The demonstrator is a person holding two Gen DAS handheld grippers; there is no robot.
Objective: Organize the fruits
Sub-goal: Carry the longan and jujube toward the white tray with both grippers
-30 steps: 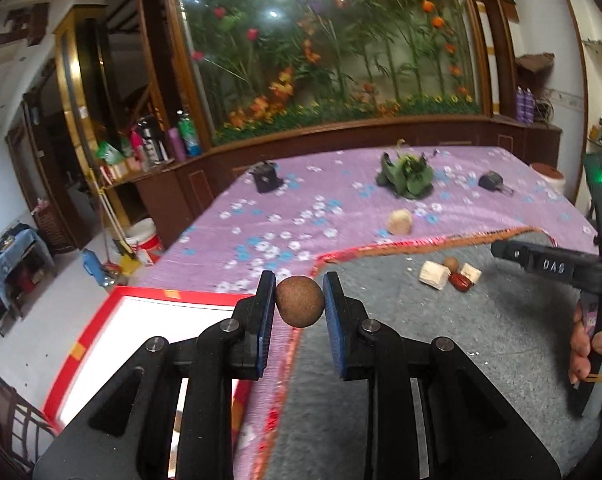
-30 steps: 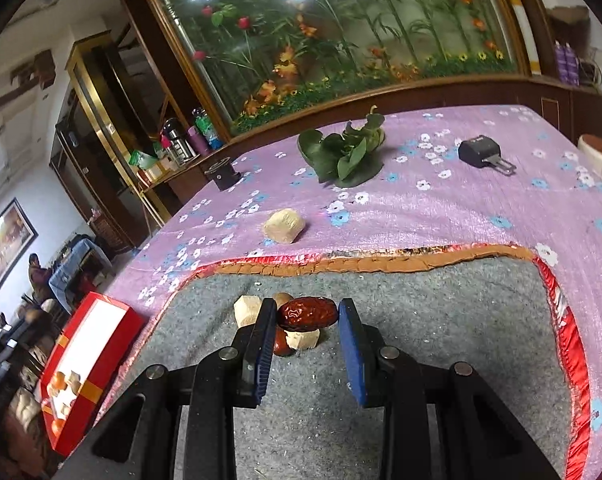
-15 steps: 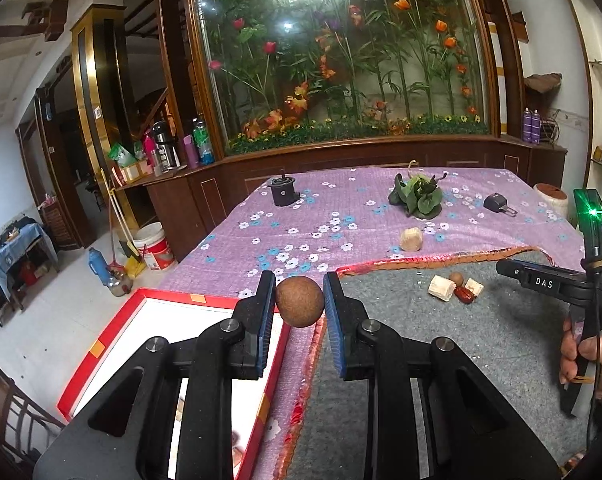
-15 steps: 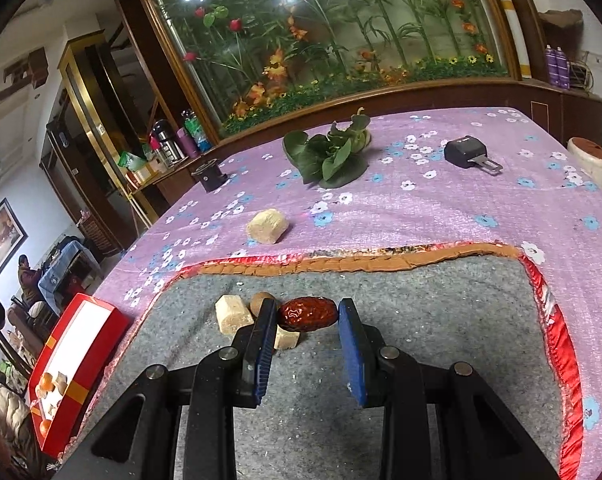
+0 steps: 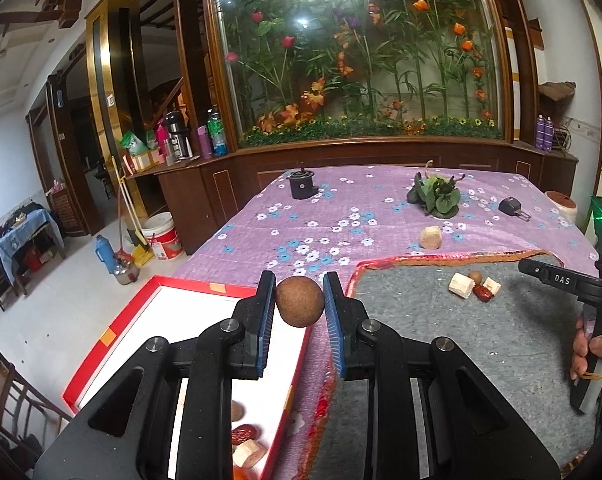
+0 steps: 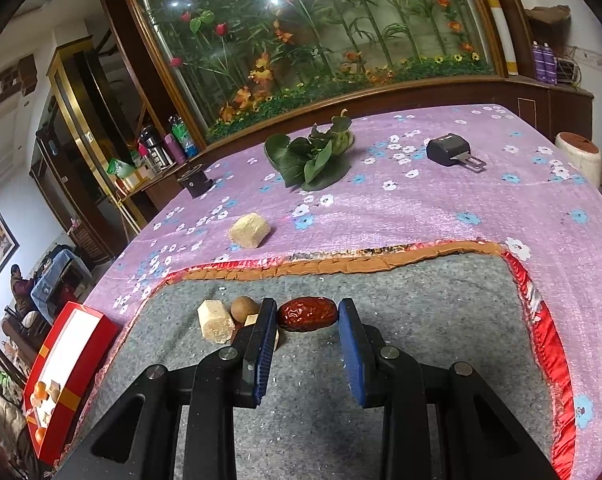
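Since the earlier frame, left gripper (image 5: 299,307) has drifted sideways off the grey felt mat (image 5: 481,344); more of the red box (image 5: 113,334) now sits beneath it. Right gripper (image 6: 307,314) has barely shifted.

Left tongs: clamped on a round brown fruit, likely a longan (image 5: 299,301), held in the air above the box's near edge. Right tongs: closed on a red date (image 6: 308,314), lifted just above the mat, next to the pale cut chunks (image 6: 215,322) and a second longan (image 6: 243,309).

Risks, as judged:
- Longan is round and pinched only at the blue pad tips; a roll of the wrist could squirt it out onto the floor.
- Release too near the box wall: bounce onto the purple cloth (image 5: 301,216).
- Date appears held at its ends; it may pivot and drop.

Pose: both grippers point forward, tilted moderately downward. A hand (image 5: 597,354) holds the right gripper's handle at the left view's edge.
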